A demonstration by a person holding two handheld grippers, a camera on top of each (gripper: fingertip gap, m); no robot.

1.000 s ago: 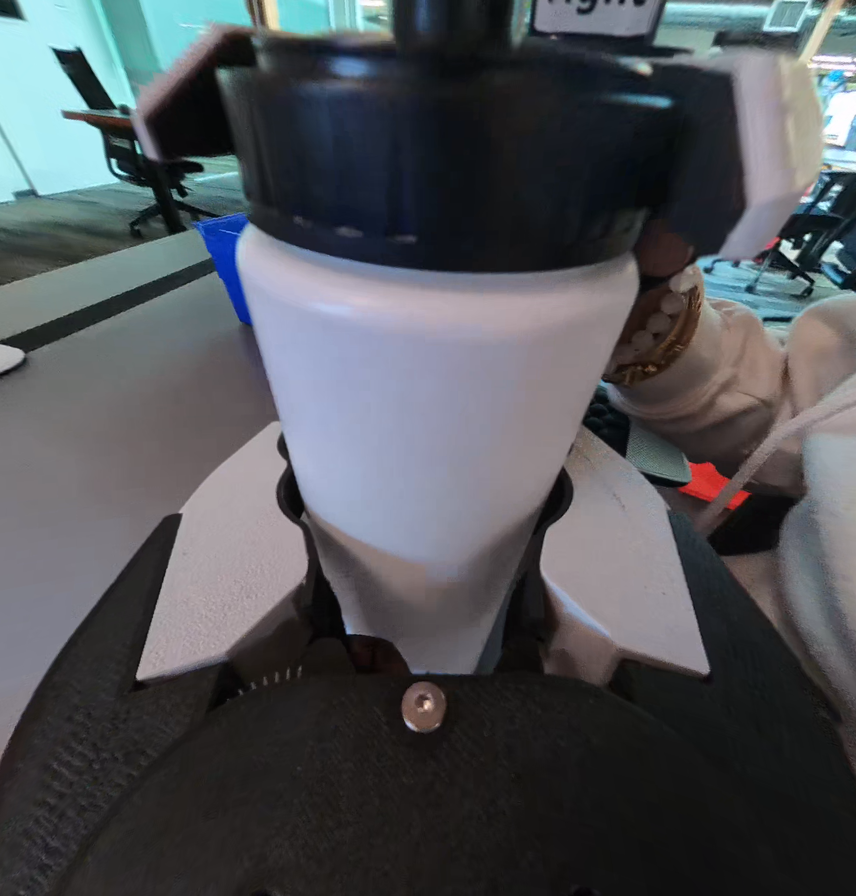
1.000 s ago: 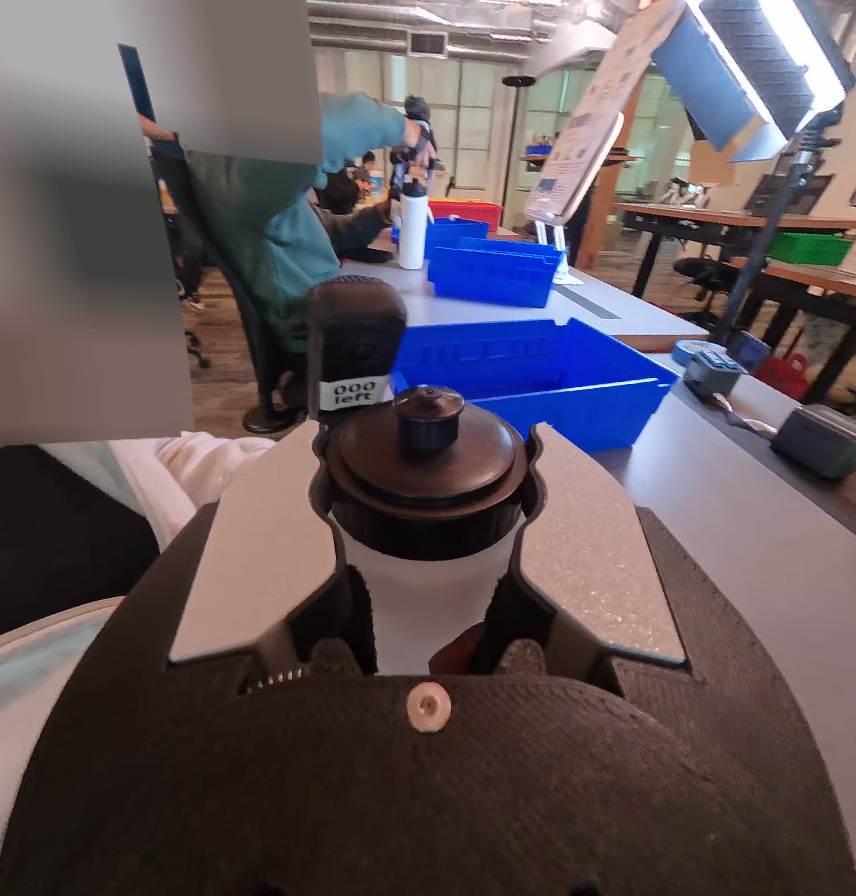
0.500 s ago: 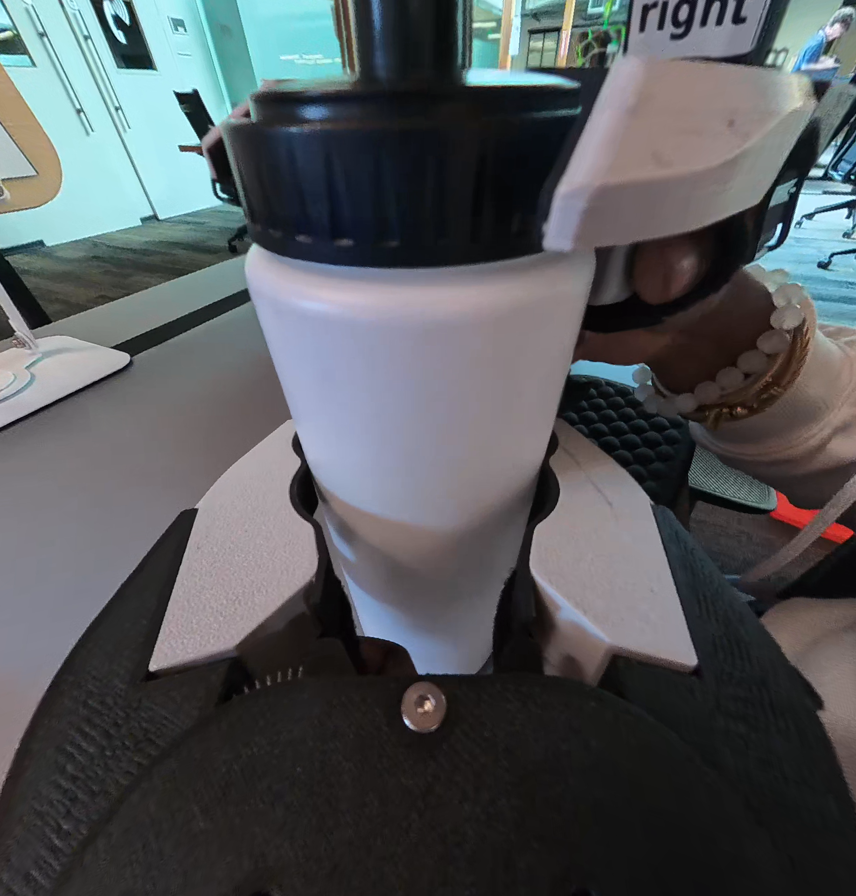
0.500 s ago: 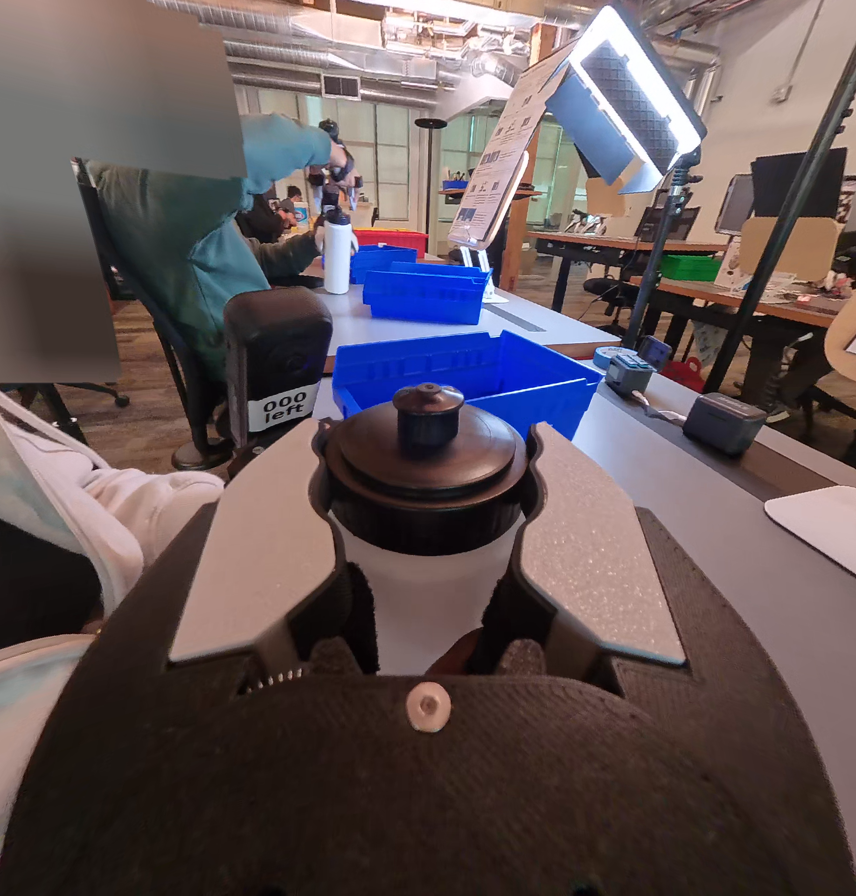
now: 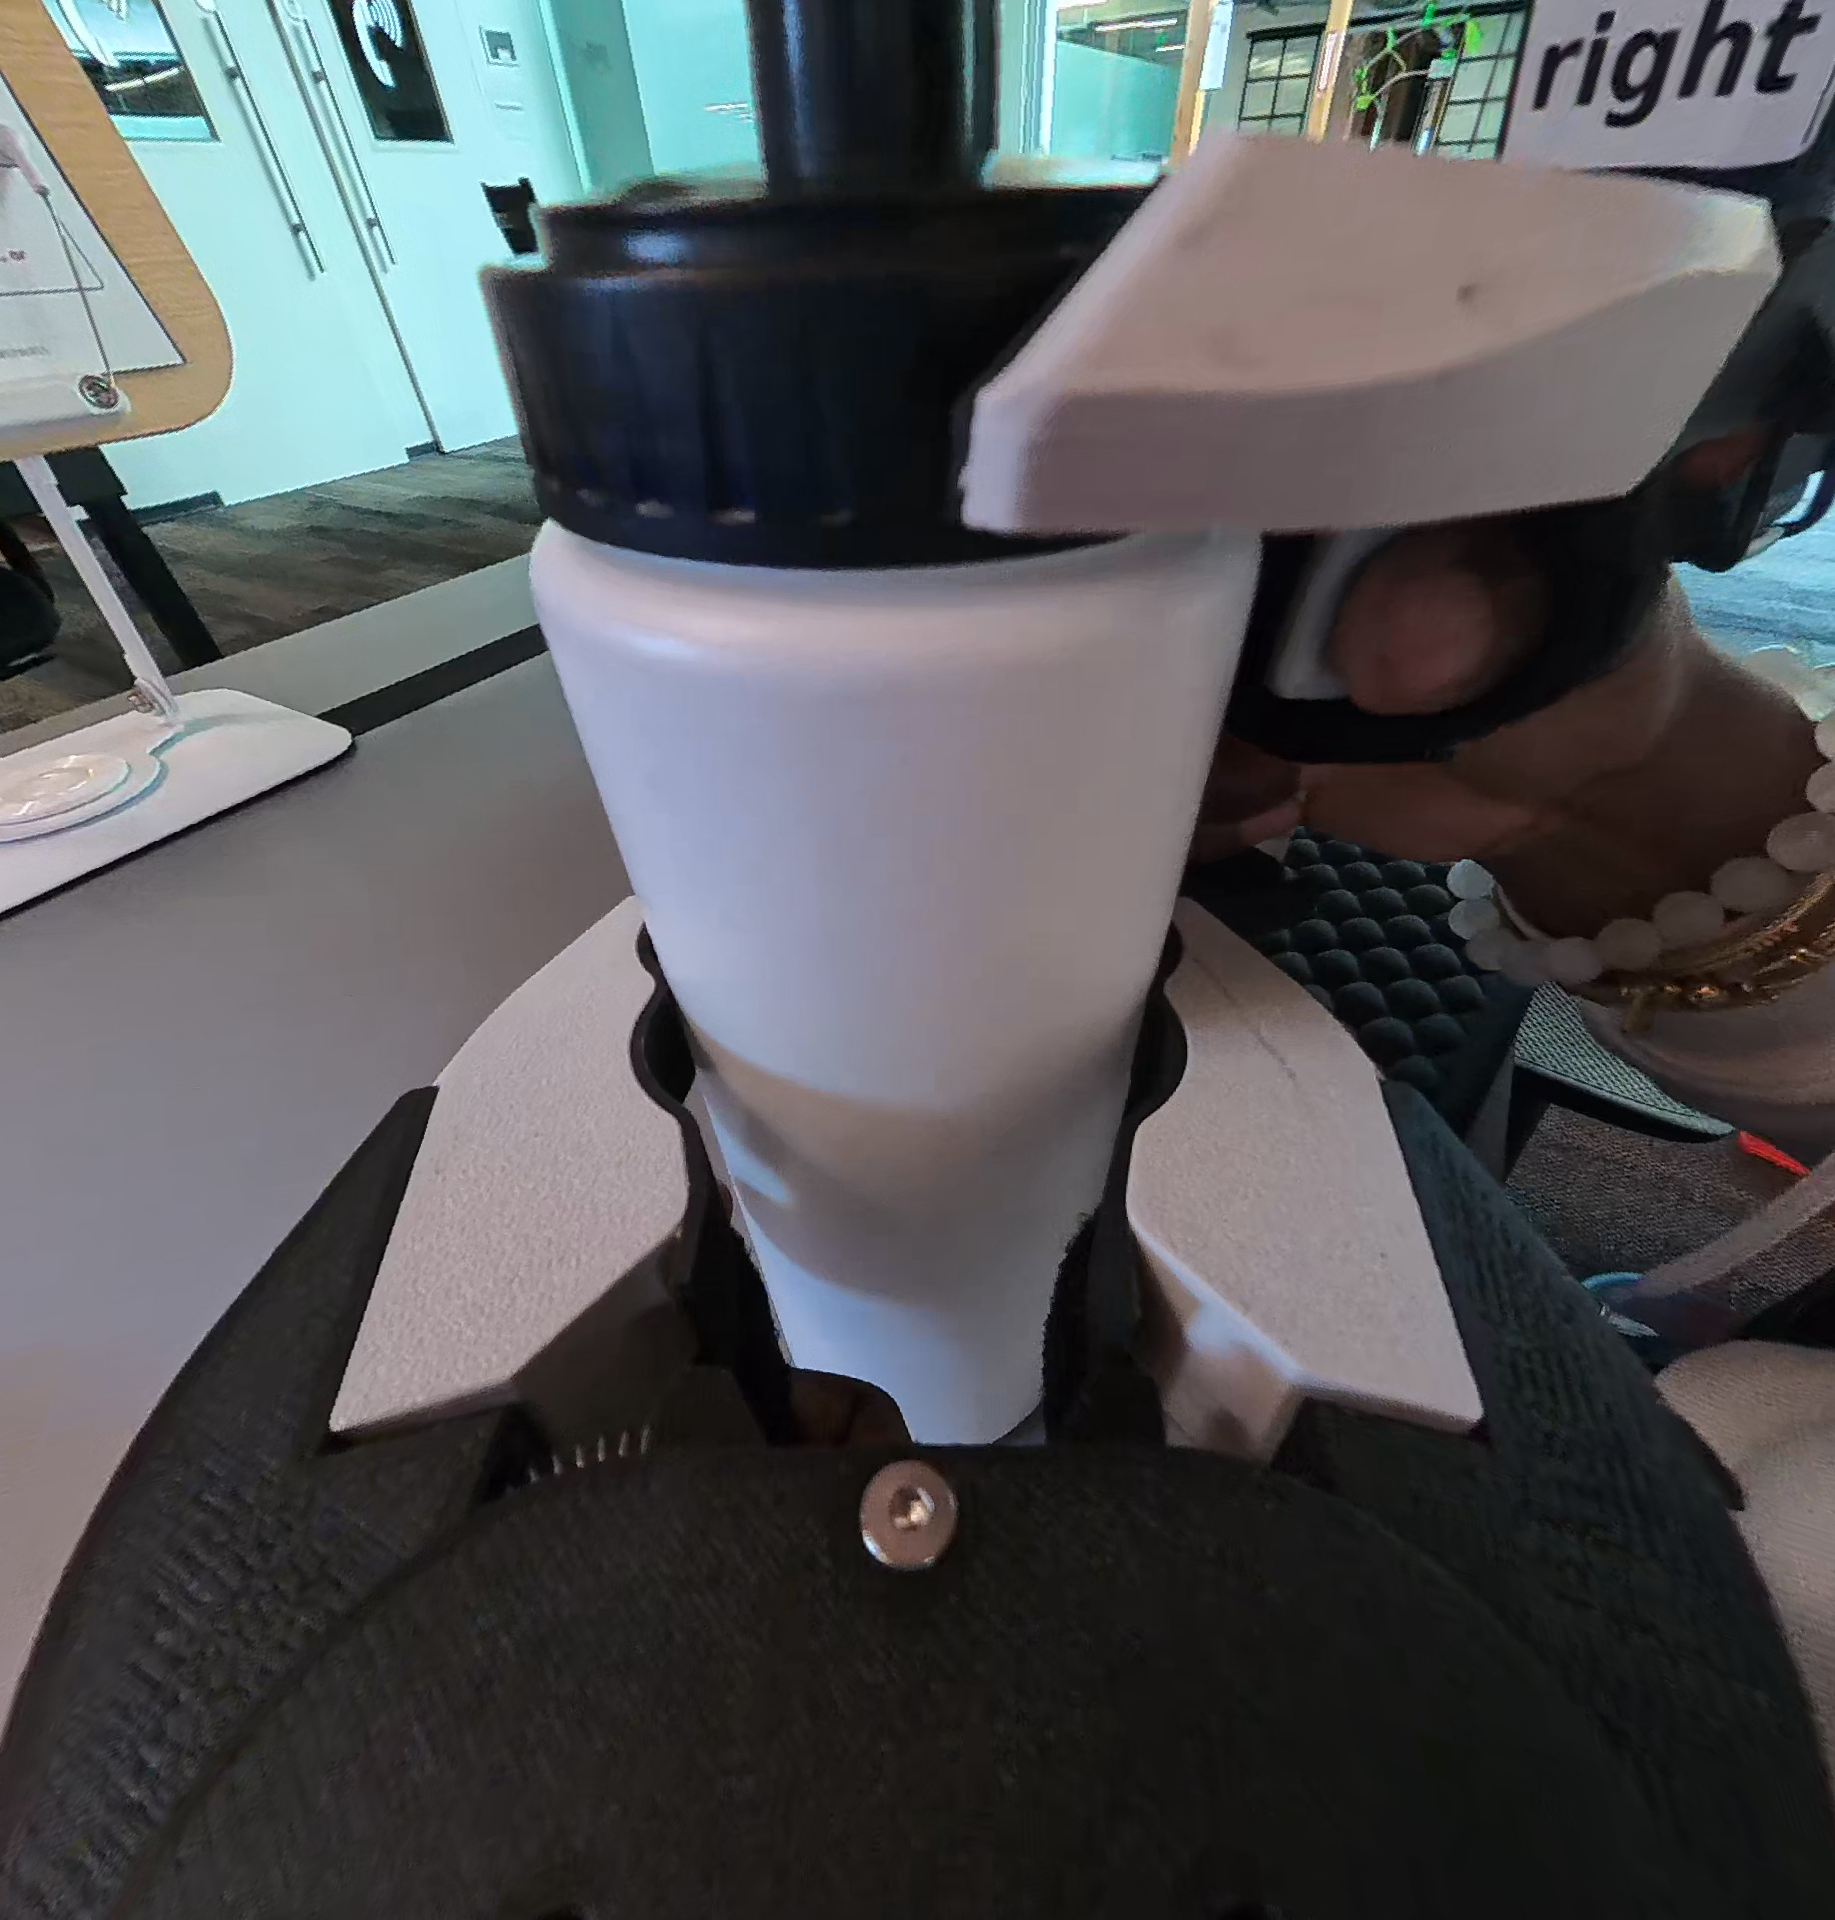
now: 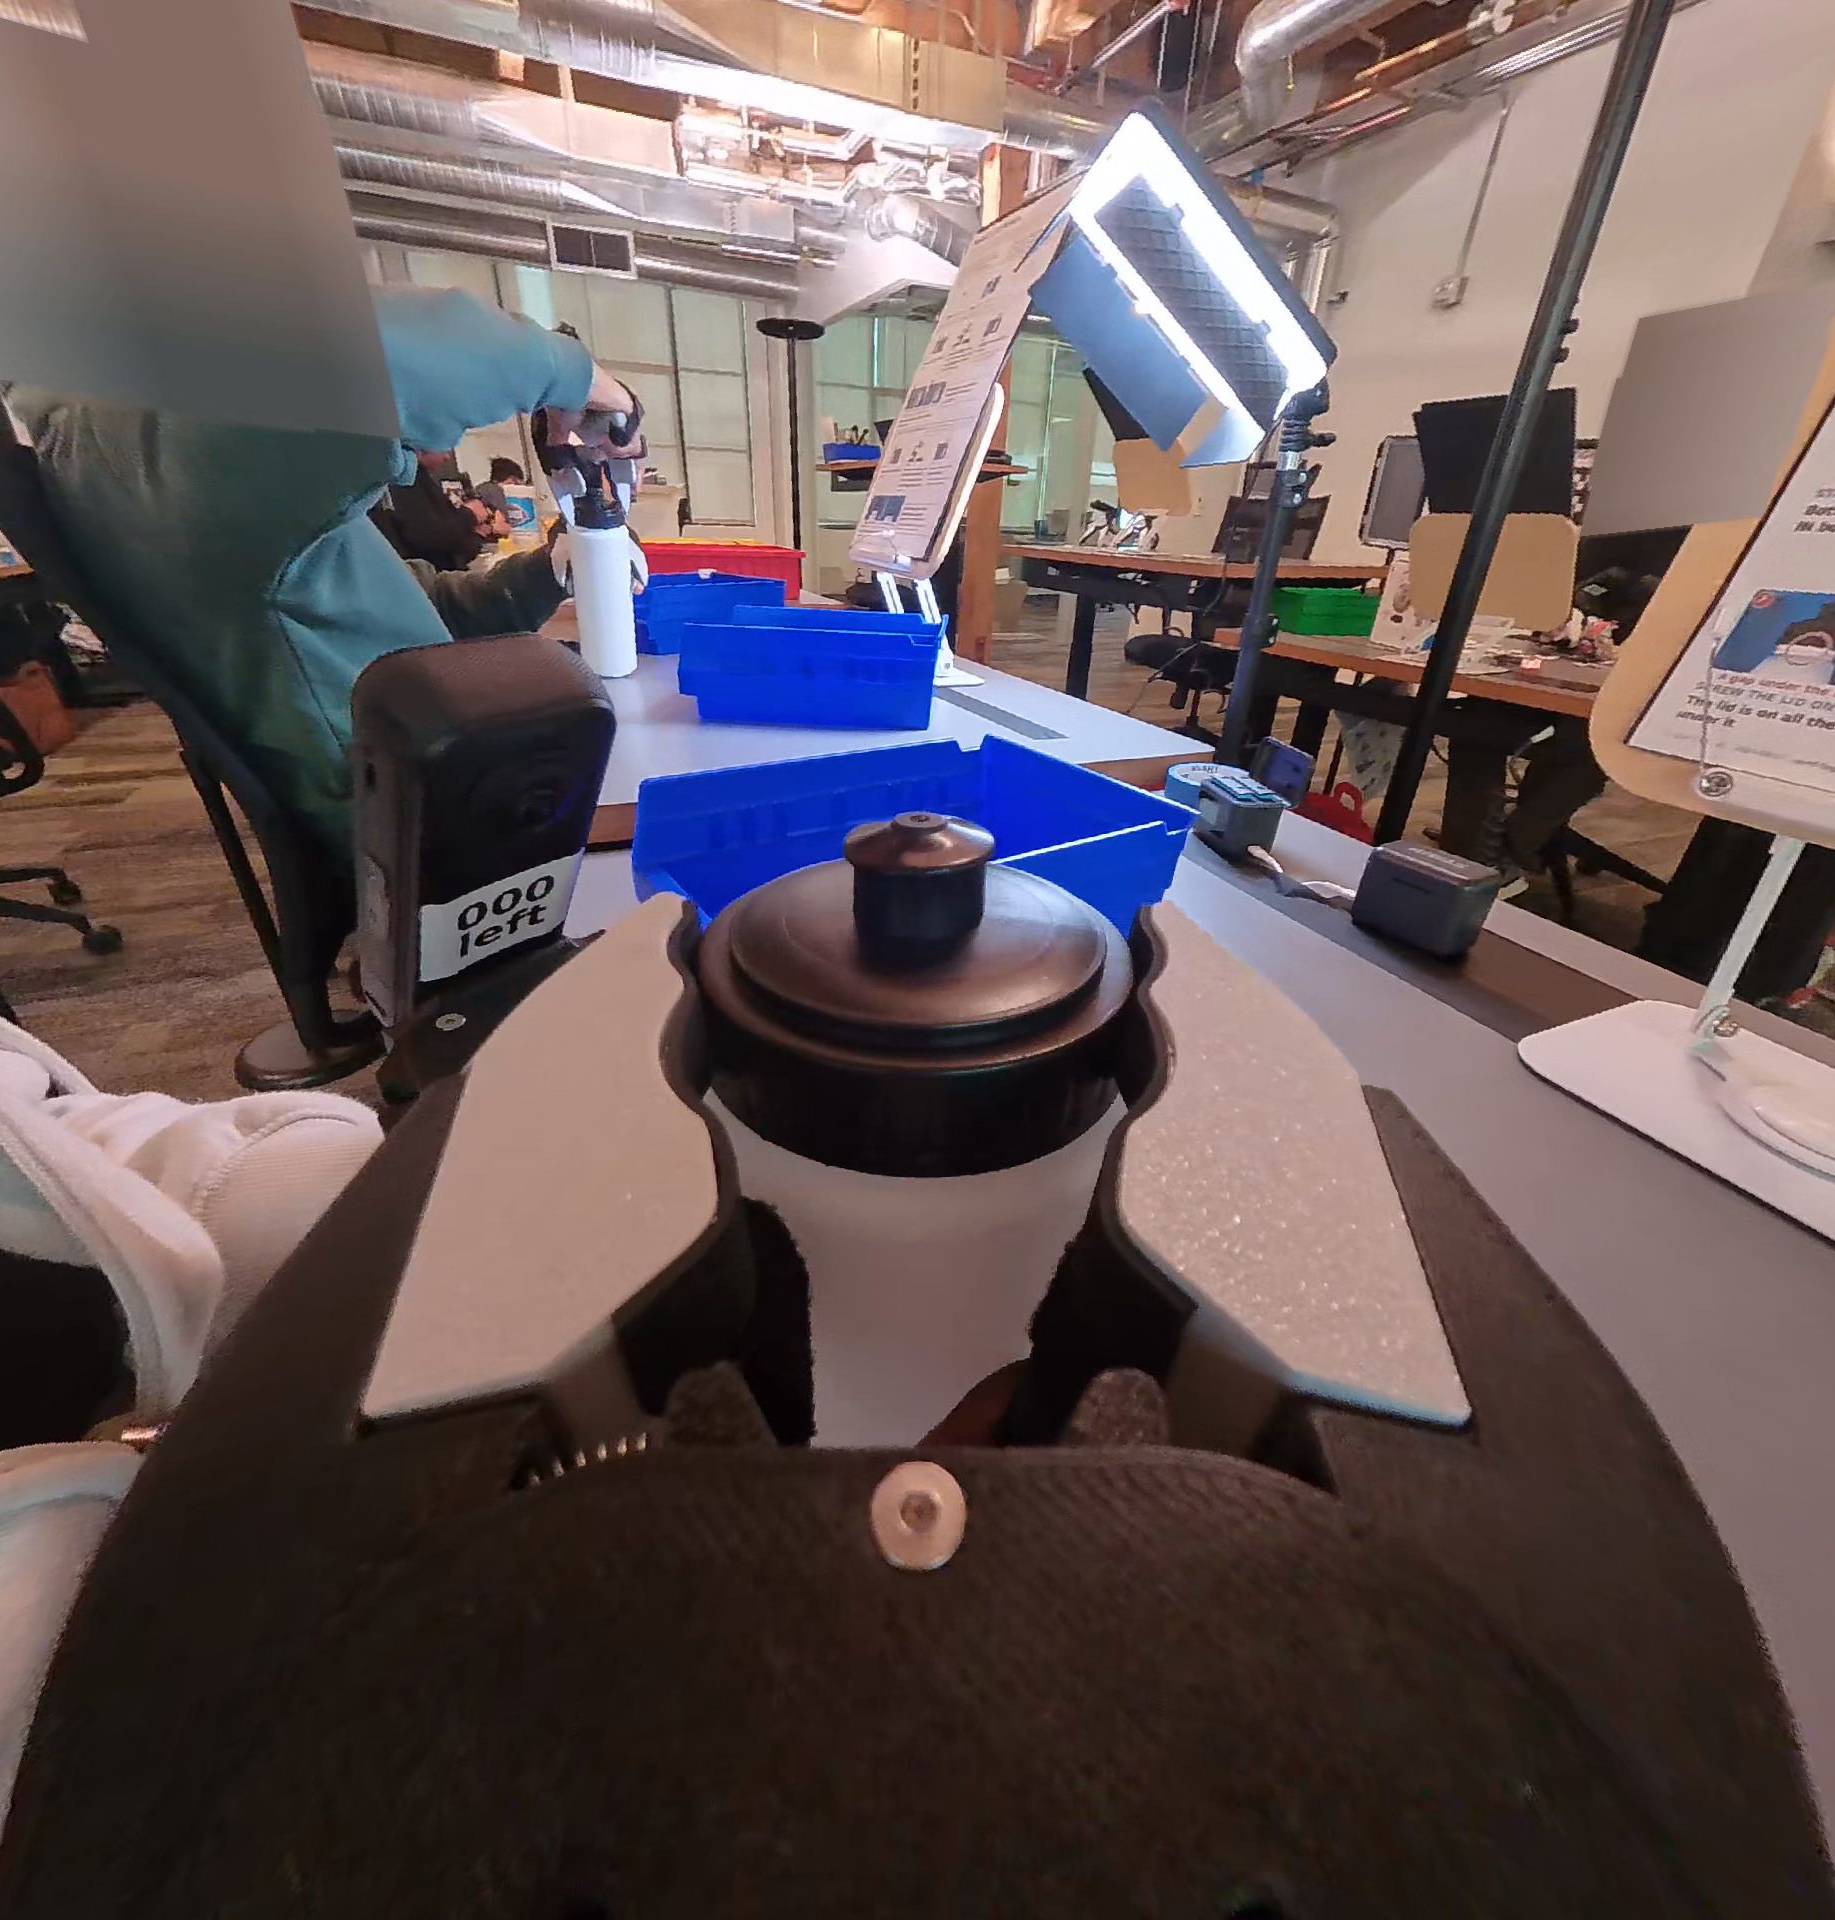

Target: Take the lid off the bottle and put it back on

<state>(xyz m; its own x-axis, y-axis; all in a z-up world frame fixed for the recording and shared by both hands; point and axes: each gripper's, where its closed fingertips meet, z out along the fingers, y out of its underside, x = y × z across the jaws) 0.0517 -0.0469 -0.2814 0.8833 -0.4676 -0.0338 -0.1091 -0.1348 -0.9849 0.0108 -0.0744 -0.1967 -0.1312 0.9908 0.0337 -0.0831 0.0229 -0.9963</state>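
1. Where the left wrist view looks along its own fingers, the left gripper (image 5: 908, 1122) is clamped on the lower body of the white bottle (image 5: 892, 810), its pale fingers (image 5: 539, 1174) pressing both sides. The bottle stands upright over the grey table (image 5: 217, 1039). The black lid (image 5: 747, 405) sits on the bottle's top with no visible gap at the rim. One pale finger of the right gripper (image 5: 1349, 343) lies against the lid's right side, with a hand (image 5: 1464, 727) and a beaded bracelet (image 5: 1723, 914) behind it. A white sign stand (image 5: 113, 790) rests on the table at far left.

2. In the right wrist view, the right gripper (image 6: 913, 997) is closed around the lid (image 6: 913, 987), a finger (image 6: 570, 1143) on each side of the ribbed edge, and the white bottle body (image 6: 913, 1247) shows just below. The left gripper's camera block (image 6: 477, 810) stands near, at left. Beyond the lid lies a blue bin (image 6: 1048, 821) on the table (image 6: 1515, 1299), with a small grey box (image 6: 1422, 899) farther right and a sign stand (image 6: 1723, 1081) at right. Far back, another person in a teal top (image 6: 300, 582) handles a second white bottle (image 6: 601, 613).
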